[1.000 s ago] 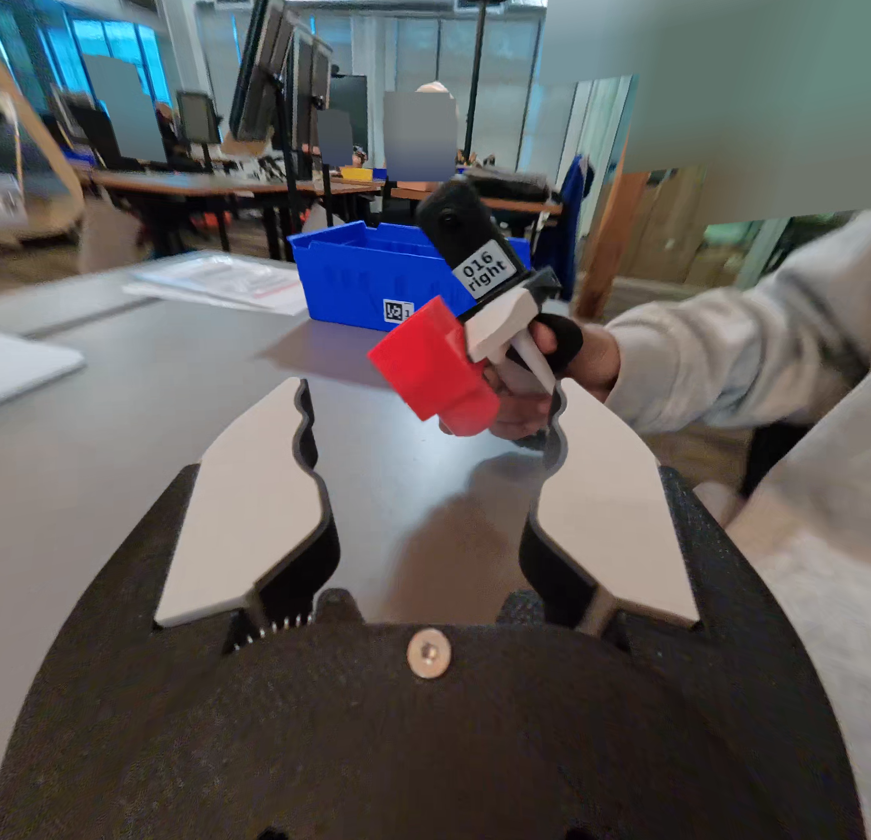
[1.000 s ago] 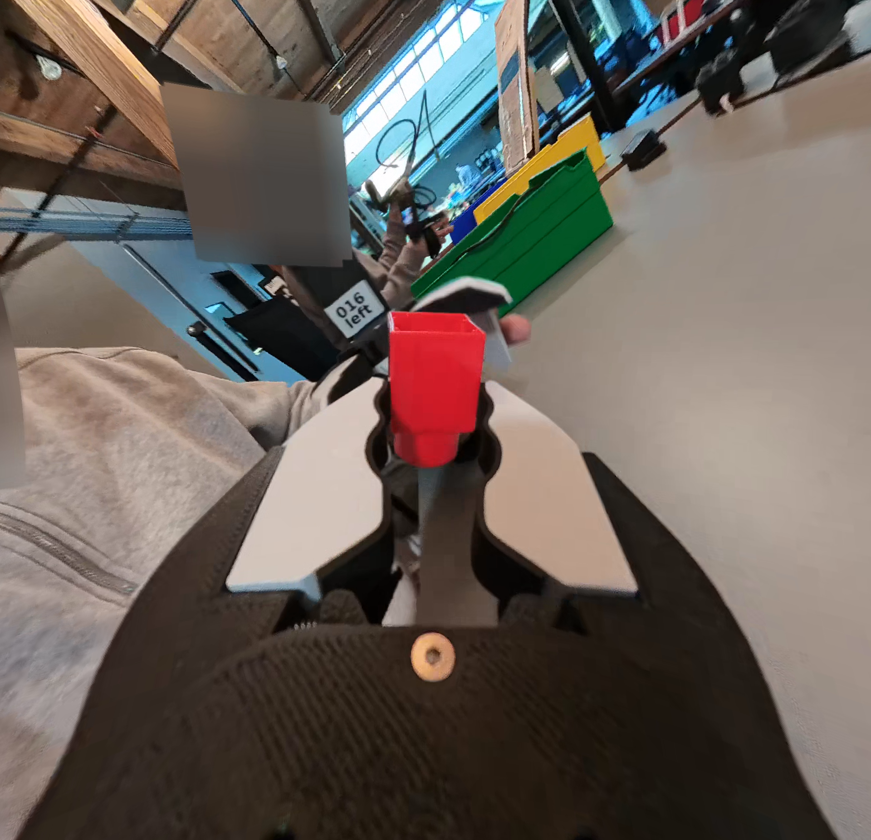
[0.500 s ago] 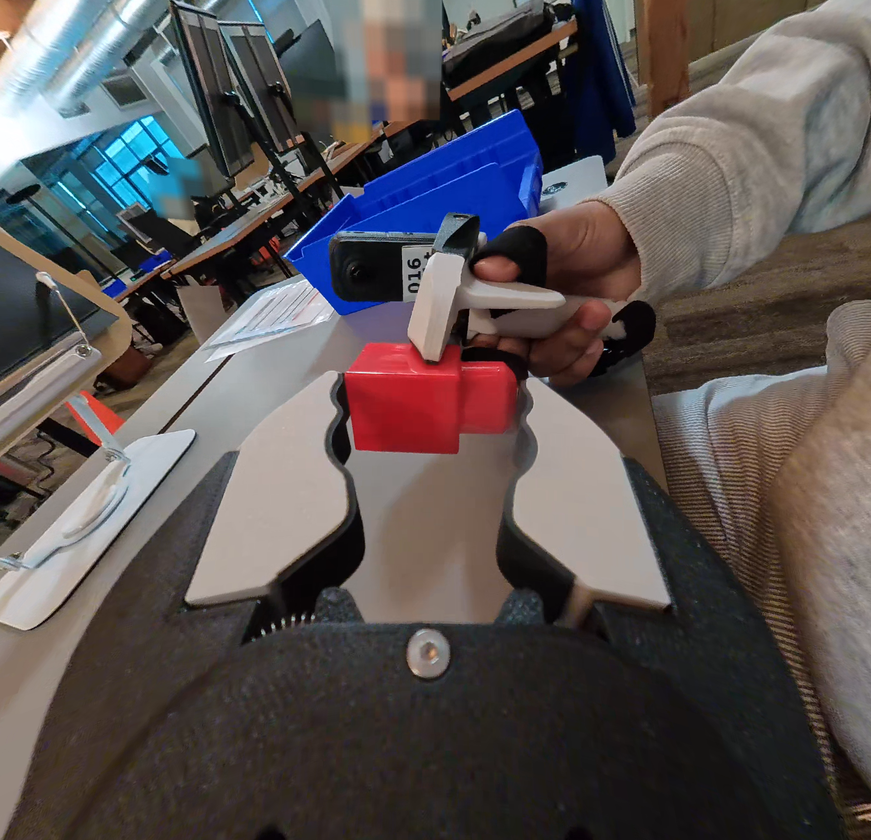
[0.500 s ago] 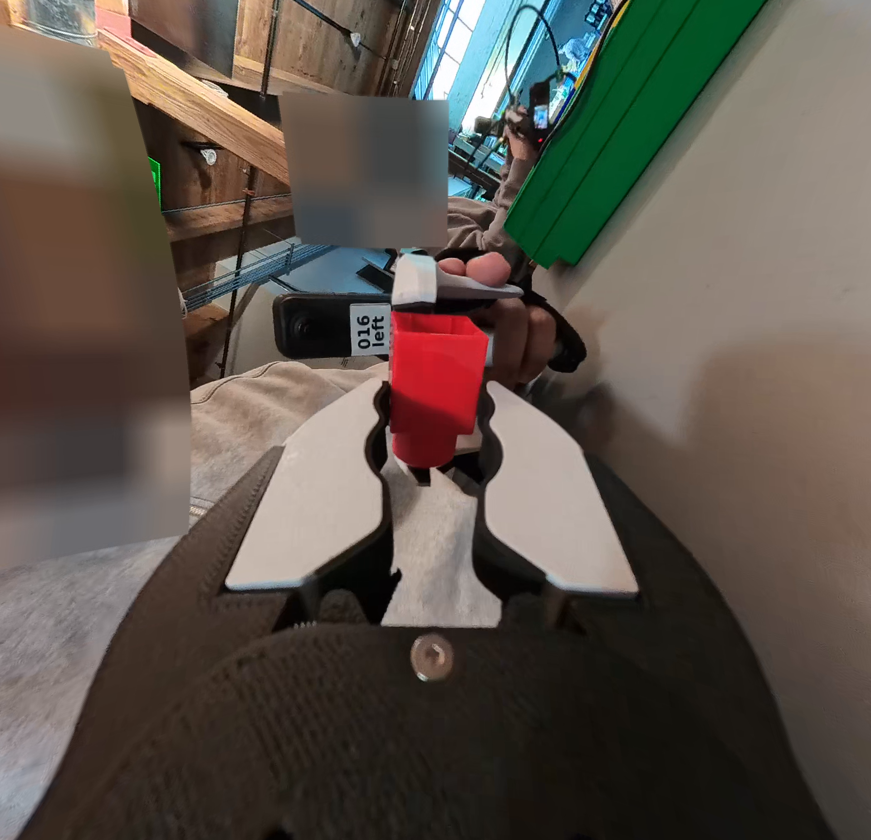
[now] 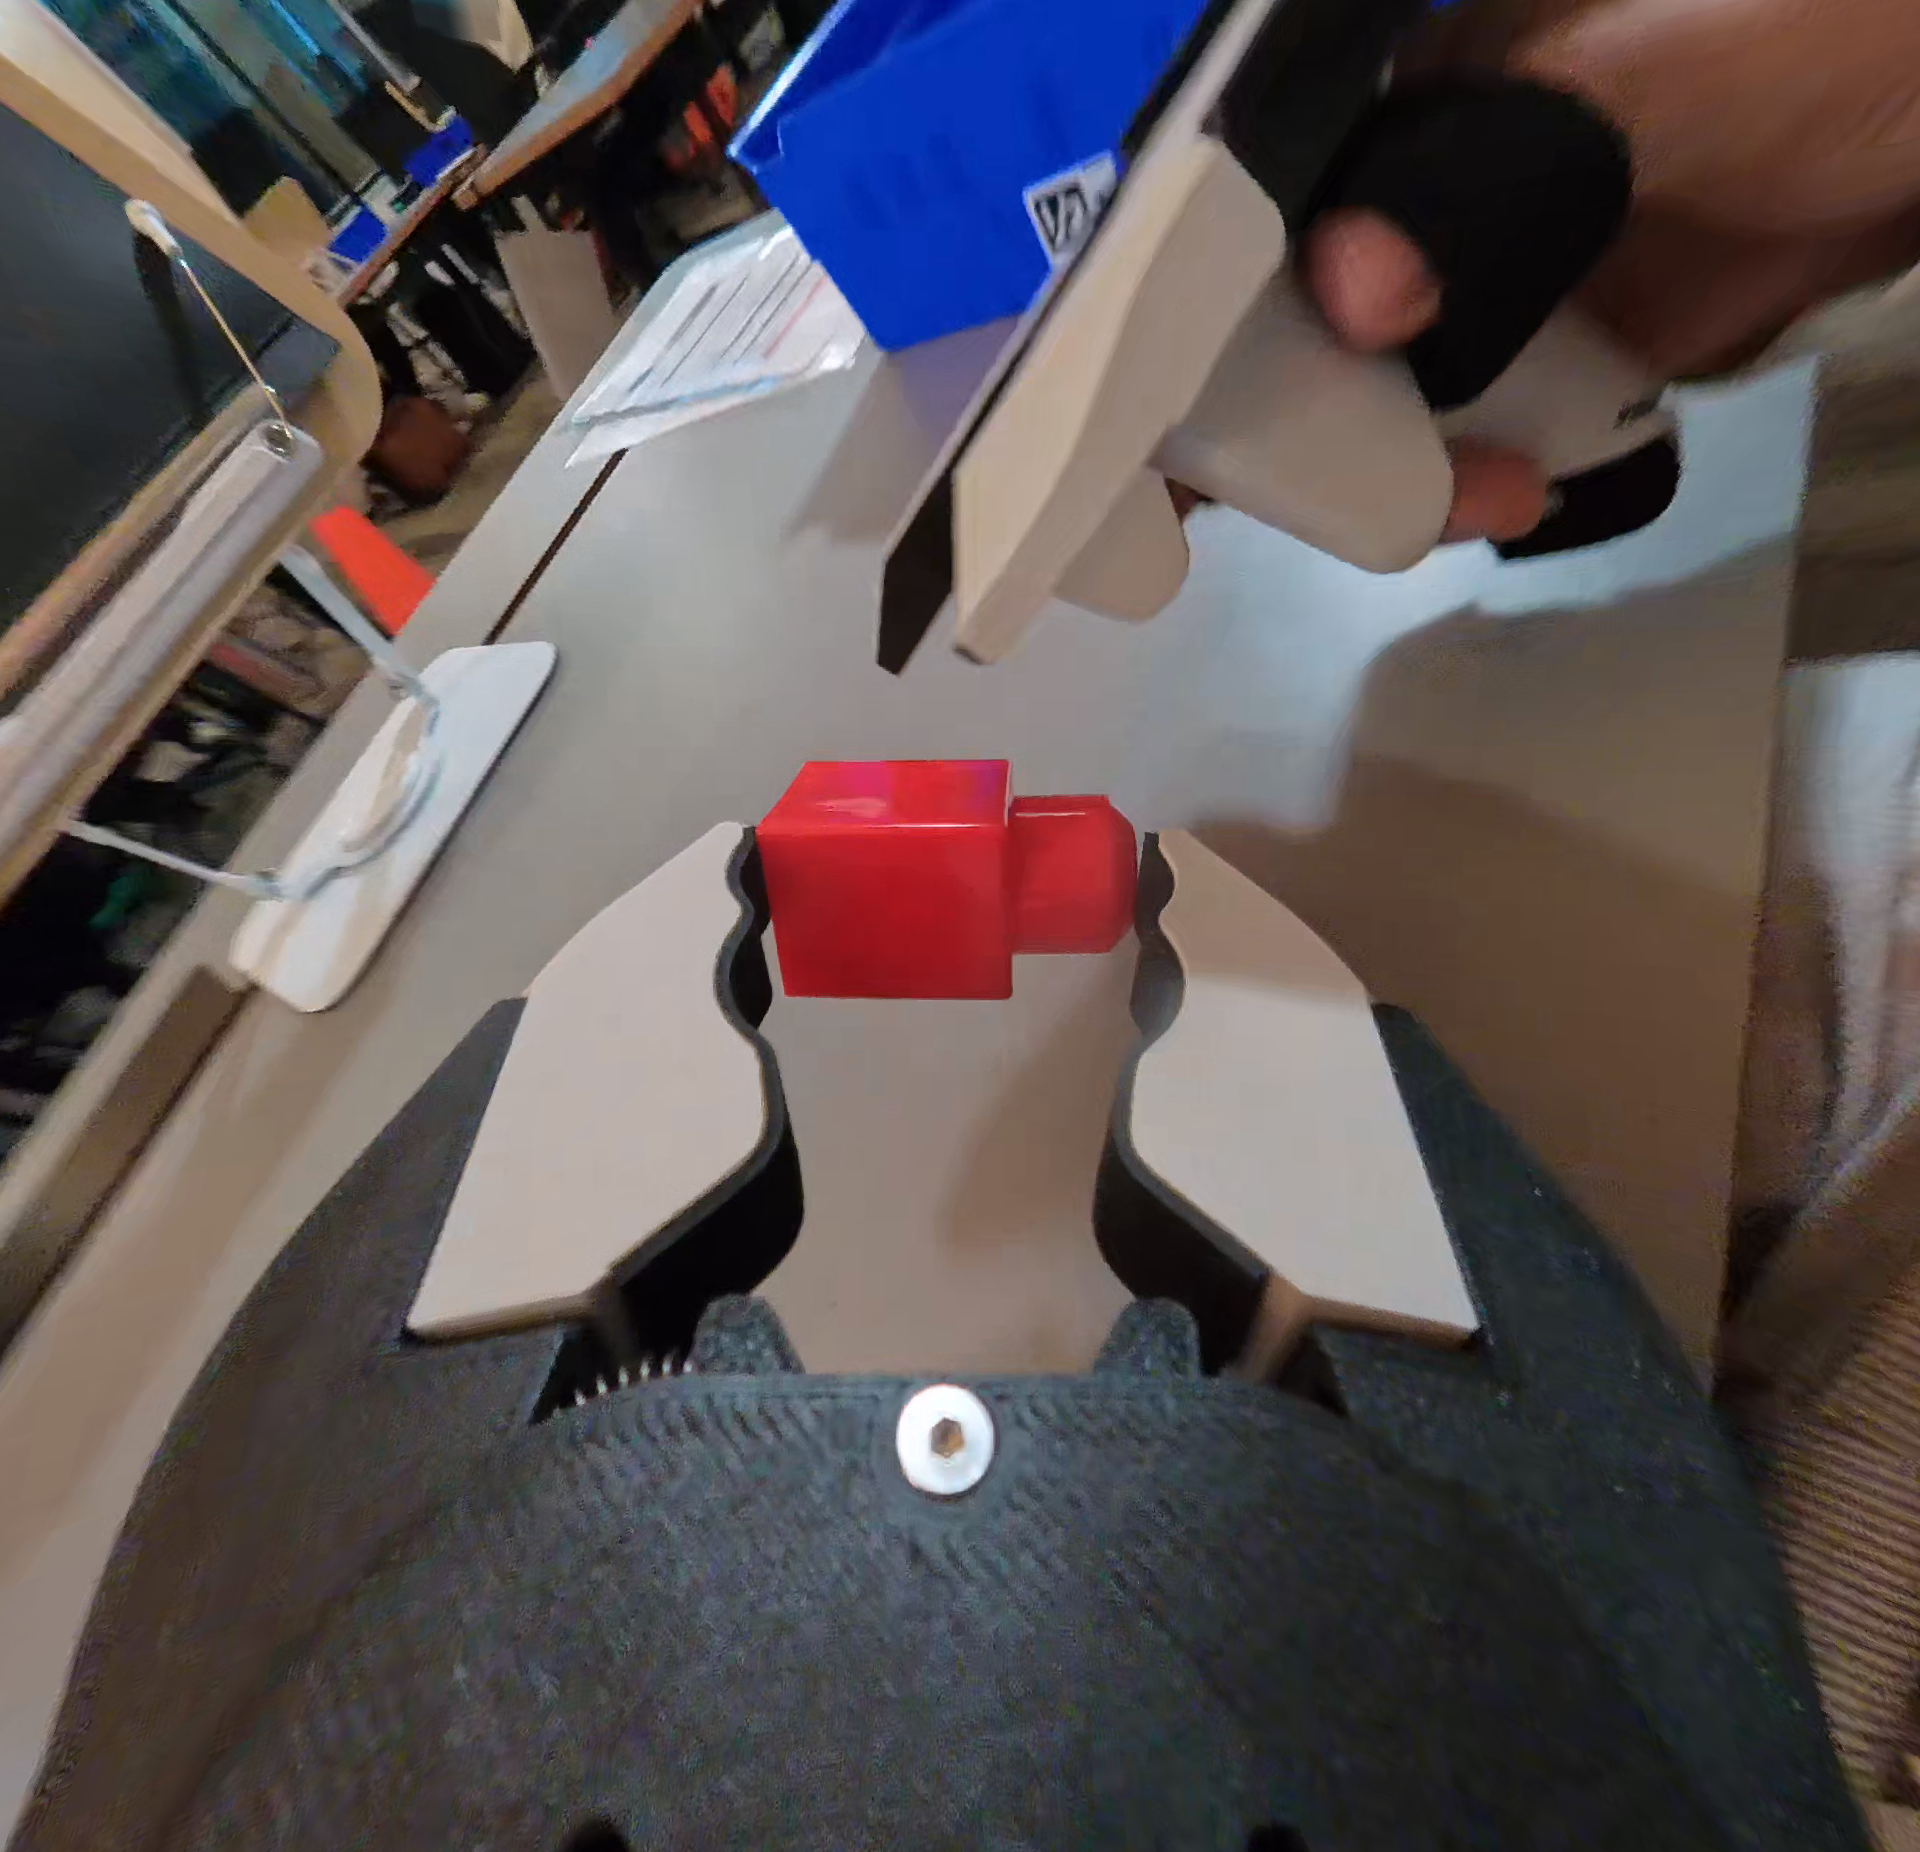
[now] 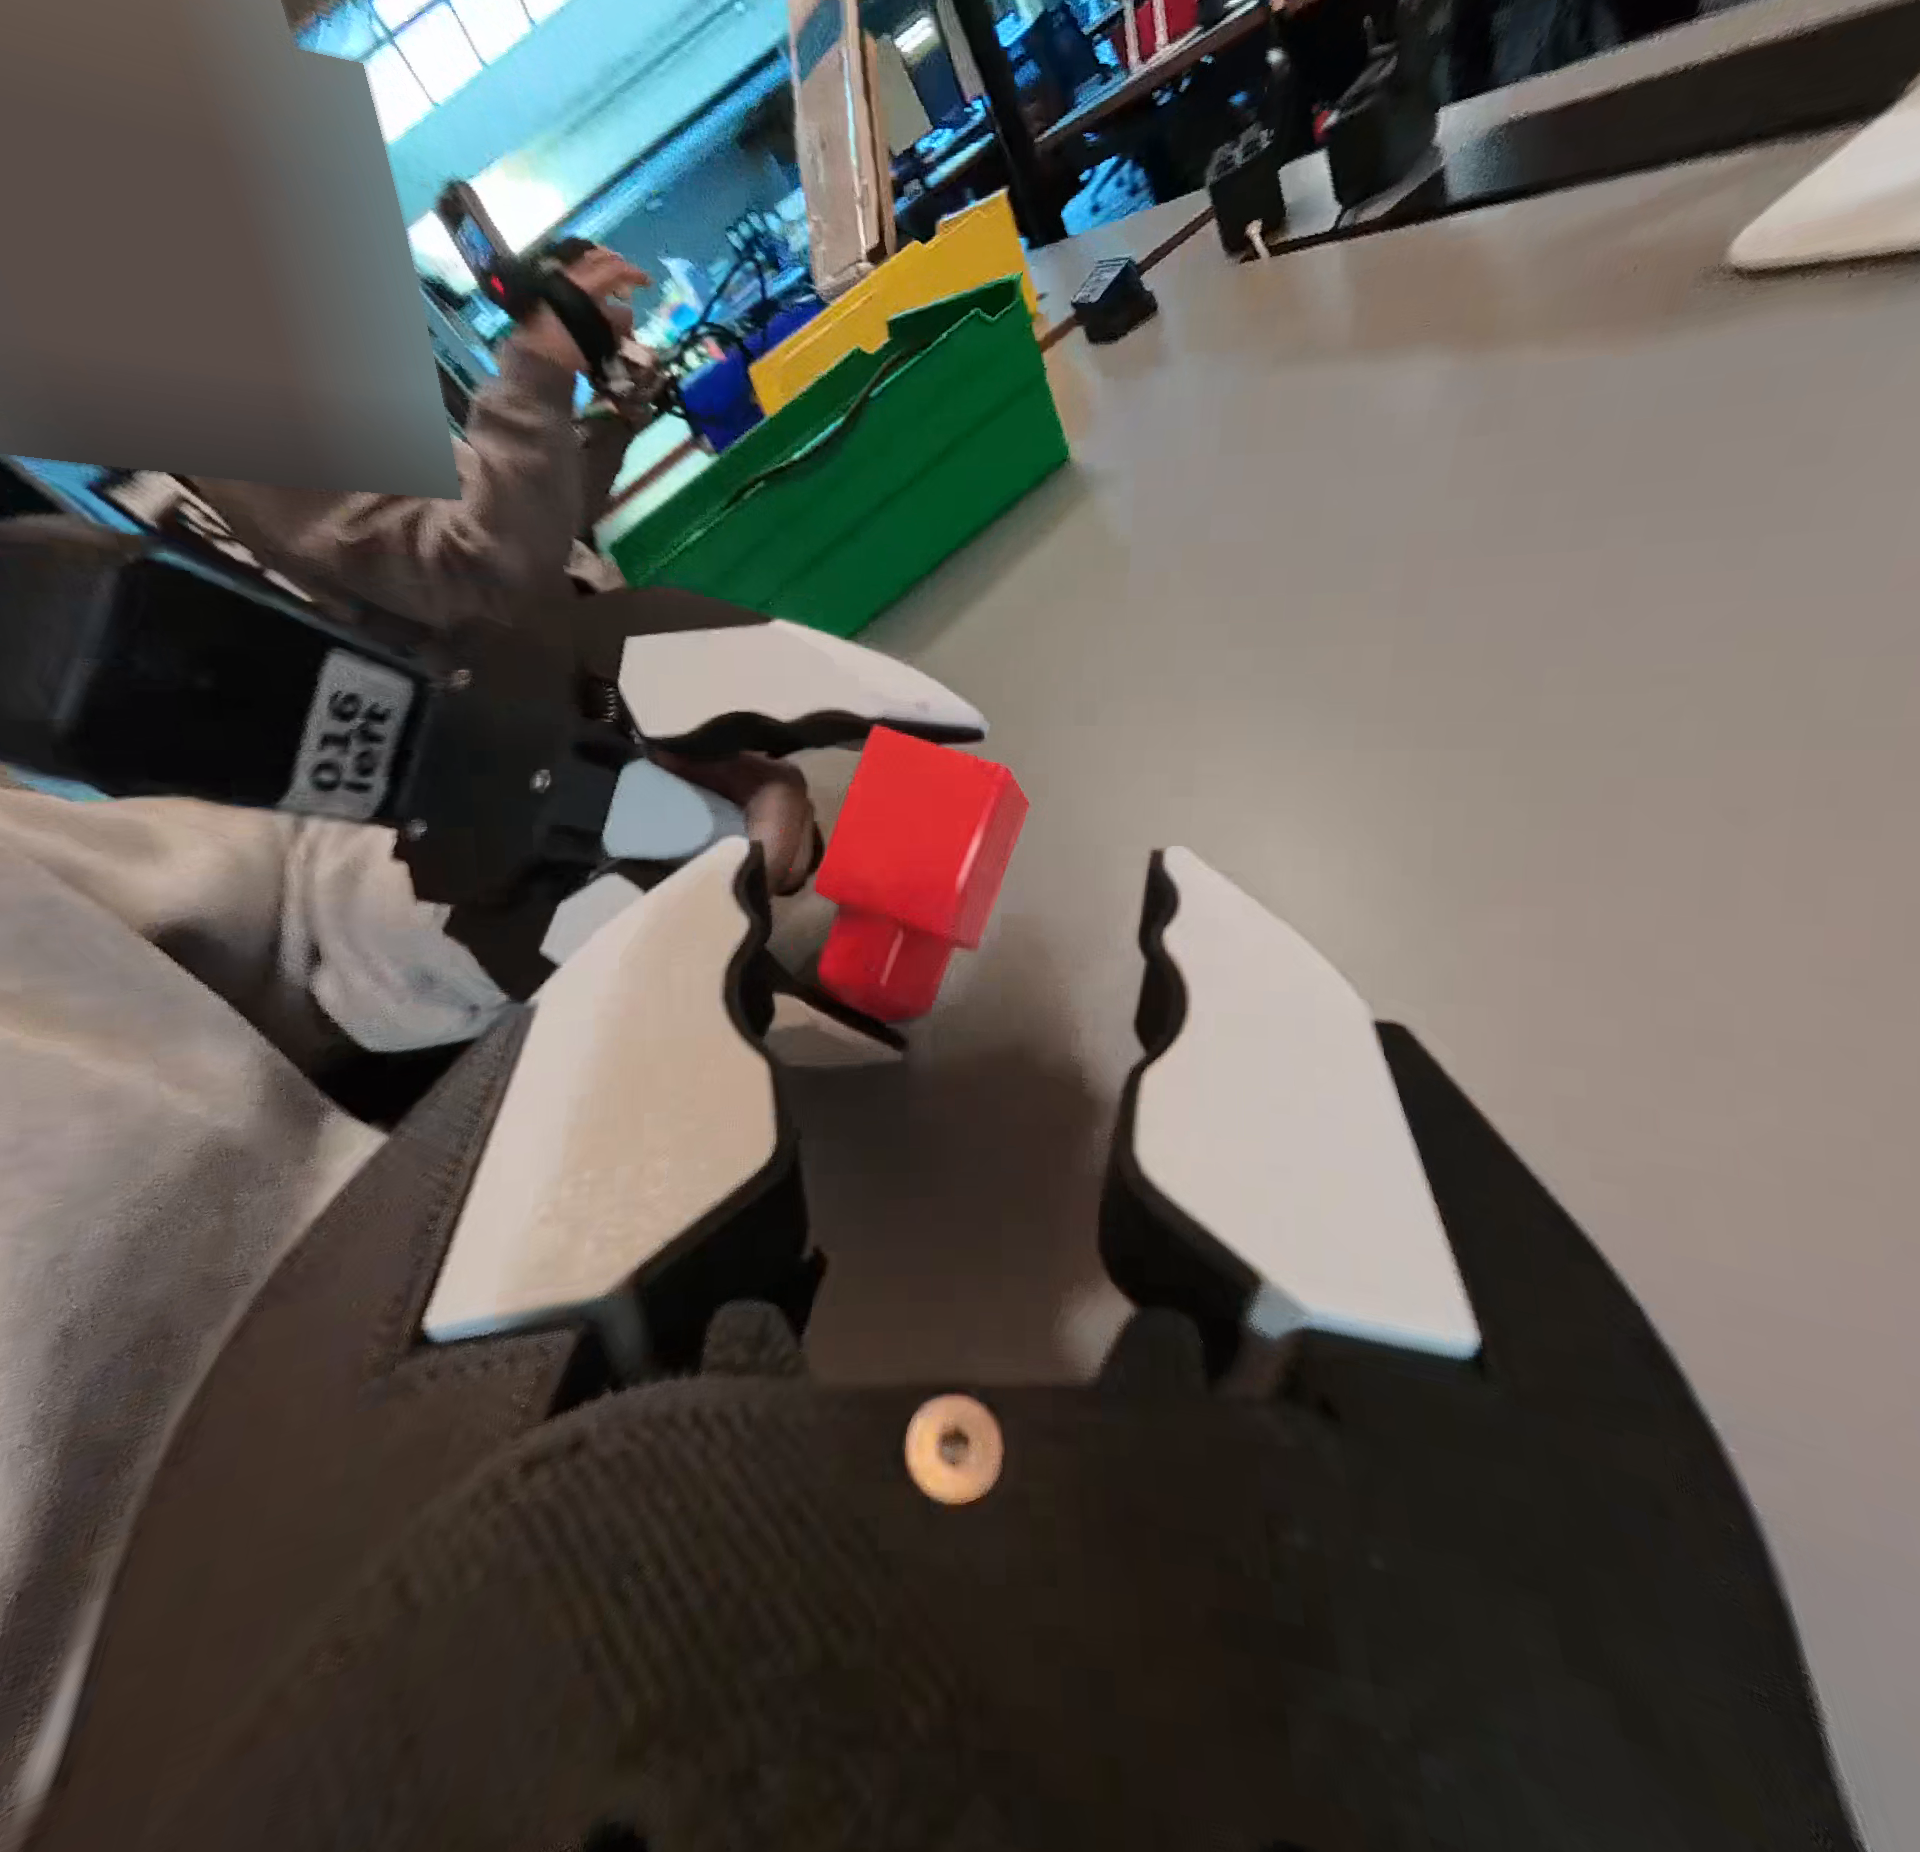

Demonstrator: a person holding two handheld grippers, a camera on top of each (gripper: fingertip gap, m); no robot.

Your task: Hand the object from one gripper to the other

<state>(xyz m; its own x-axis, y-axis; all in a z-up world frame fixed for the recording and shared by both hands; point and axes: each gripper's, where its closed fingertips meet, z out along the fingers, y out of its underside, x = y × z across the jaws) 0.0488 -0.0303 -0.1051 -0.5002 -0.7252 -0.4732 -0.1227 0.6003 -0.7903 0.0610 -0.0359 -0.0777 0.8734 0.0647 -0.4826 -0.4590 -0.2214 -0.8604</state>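
Released by right tongs (image 6: pixel 951 929), glossy red block (image 5: pixel 914 883) sits in left tongs (image 5: pixel 940 903).

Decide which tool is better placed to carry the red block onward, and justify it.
Left. The left tool is shut on the red block; the right tool is open and clear of it.

My left gripper (image 5: pixel 943 893) pinches the red block (image 5: pixel 914 880) endwise between its fingertips. My right gripper (image 6: pixel 954 903) hangs just above that block, fingers spread wide and touching nothing, my right hand (image 5: pixel 1621 192) wrapped round its handle.
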